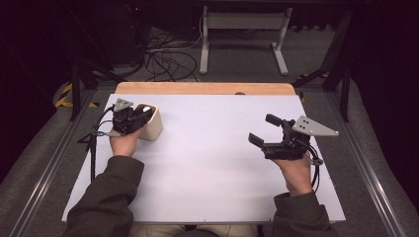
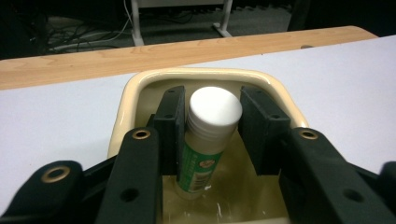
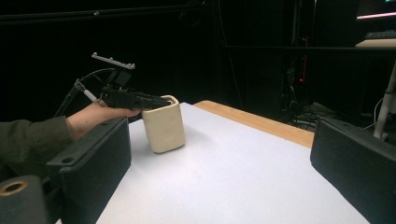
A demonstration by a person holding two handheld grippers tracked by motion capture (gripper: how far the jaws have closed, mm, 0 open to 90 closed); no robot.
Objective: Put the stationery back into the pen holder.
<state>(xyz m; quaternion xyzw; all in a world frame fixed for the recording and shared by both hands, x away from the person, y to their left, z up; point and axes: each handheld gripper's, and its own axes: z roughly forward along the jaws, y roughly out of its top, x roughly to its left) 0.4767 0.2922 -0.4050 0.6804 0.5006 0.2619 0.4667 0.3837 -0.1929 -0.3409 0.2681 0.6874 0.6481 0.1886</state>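
Note:
A cream cup [image 1: 152,124] stands at the left of the white table top [image 1: 212,163]. My left gripper [image 1: 140,117] reaches into its mouth. In the left gripper view the cup's rim [image 2: 196,73] rings both black pads [image 2: 169,126]. Between them a small bottle [image 2: 201,156] with a white cap and a green label leans, base on the cup's floor. The jaws sit against the cap on both sides. My right gripper [image 1: 266,129] hovers over the right side of the table, open, nothing between its pads [image 3: 95,154]. From there the cup [image 3: 163,123] and the left gripper [image 3: 163,100] show farther off.
A wooden strip [image 1: 205,88] runs along the table's far edge. Beyond it stand a white metal frame [image 1: 242,34] and loose cables [image 1: 165,61] on the floor. Metal rails flank the table on both sides.

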